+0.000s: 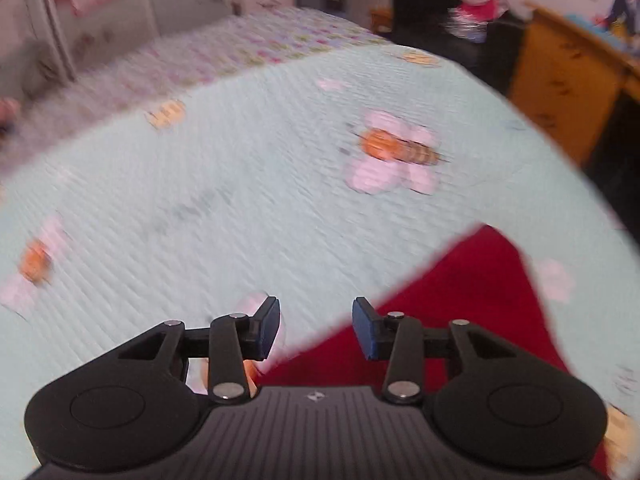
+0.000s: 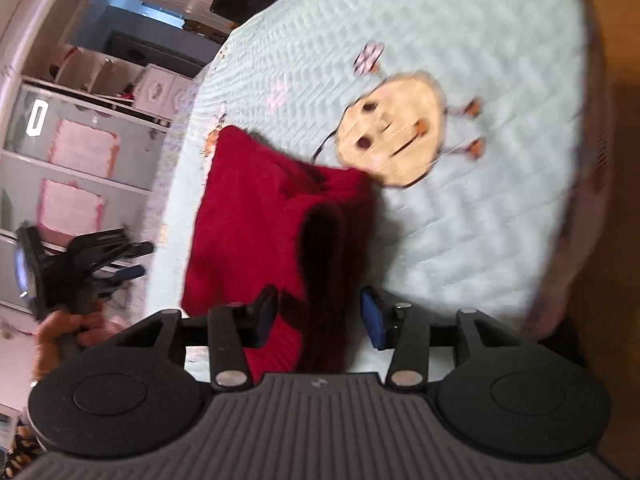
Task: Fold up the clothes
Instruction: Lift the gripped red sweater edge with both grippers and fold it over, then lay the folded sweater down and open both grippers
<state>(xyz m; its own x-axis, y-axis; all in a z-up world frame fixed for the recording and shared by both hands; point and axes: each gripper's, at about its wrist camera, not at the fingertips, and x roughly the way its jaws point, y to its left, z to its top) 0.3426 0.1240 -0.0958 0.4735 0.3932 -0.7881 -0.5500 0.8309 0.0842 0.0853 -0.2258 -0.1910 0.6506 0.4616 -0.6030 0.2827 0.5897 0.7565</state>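
2 claws, left [image 1: 315, 328] and right [image 2: 319, 316], gape empty above the blurred red garment [image 2: 256, 216].

1 red garment [image 2: 256, 216], 1 quilt [image 1: 240, 184], 2 grippers: left gripper [image 1: 316, 328], right gripper [image 2: 320, 316].

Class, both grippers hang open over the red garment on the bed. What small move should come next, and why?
Probably lower the right gripper onto the near edge of the red garment and close. Its jaws are open with nothing between them, and the garment lies partly folded on the quilt.
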